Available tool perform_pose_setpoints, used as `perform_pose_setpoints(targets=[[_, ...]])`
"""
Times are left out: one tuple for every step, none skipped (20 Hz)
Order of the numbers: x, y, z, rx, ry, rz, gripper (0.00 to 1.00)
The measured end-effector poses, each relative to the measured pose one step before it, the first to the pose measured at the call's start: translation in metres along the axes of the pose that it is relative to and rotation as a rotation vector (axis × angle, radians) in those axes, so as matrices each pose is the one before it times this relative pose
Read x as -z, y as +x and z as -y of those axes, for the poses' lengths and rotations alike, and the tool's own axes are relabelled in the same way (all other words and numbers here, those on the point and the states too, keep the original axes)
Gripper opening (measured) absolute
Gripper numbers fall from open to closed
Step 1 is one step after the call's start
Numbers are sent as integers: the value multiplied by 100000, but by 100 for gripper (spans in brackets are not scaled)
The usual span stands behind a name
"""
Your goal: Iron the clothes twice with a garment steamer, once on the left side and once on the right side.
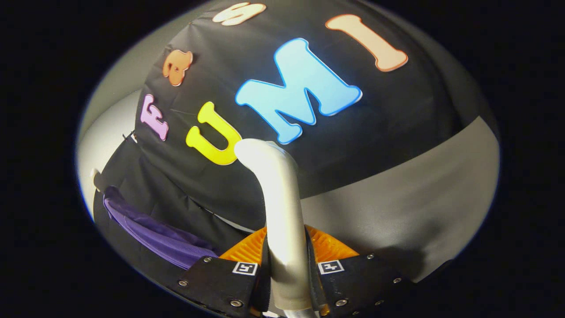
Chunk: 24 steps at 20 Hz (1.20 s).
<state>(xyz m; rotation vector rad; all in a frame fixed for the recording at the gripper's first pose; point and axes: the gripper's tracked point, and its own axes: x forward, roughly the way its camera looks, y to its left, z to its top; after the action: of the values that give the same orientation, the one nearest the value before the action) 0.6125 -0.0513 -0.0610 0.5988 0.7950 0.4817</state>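
My gripper [287, 269] is shut on the garment steamer [278, 207], a pale, smooth handle that rises between both fingers and bends over at its top. Both fingers press on its sides. To the left of the fingers, low down, hangs a dark garment [132, 176] with a purple lining or collar [150, 229] showing at its edge. The steamer's head is tilted away from that garment and does not touch it.
The booth's black cloth wall [397, 115] stands beyond the steamer. A grey surface [397, 212] lies to the right of the fingers, and a pale grey wall [110, 132] shows past the garment on the left.
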Motion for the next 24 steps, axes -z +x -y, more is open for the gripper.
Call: perform_pose_setpoints(targets=[[751, -1212, -455, 137, -1672, 2389, 35], [594, -1116, -464, 155, -1582, 2855, 35], [685, -1412, -510, 334, -1426, 2362, 35], [649, -1480, -1194, 210, -1518, 2708, 35], [382, -1385, -614, 796, -473, 4481, 35], [415, -1194, -523, 839, -1214, 2927, 35], [338, -1991, -662, 873, -1002, 4315, 35], [227, -1856, -786, 671, -771, 4492, 35], [527, -1740, -968, 245, -1314, 2607, 35], [169, -1805, -1197, 151, -1032, 3620, 35], [427, -1892, -1064, 94, -1417, 4502, 35], [375, -1641, -1195, -149, -2239, 2481, 35], [93, -1506, -1396, -39, -1789, 3907, 35], [377, -1264, -1159, 13, -1628, 2307, 35], [466, -1352, -1270, 100, -1514, 2208, 35], [375, -1210, -1227, -205, -1058, 1746, 35], [299, -1186, -1308, -525, -926, 2298, 35], [234, -946, -1132, -135, -868, 2365, 35], [352, -682, -803, 240, -1069, 1234, 35], [268, -940, -1000, 251, -1833, 1935, 35], [262, -767, -902, 315, -1701, 1855, 35], [2, -686, -874, 223, -1995, 1831, 35], [0, 28, -128, 551, -1968, 2666, 35], [-261, -389, -888, 392, -2490, 1943, 35]])
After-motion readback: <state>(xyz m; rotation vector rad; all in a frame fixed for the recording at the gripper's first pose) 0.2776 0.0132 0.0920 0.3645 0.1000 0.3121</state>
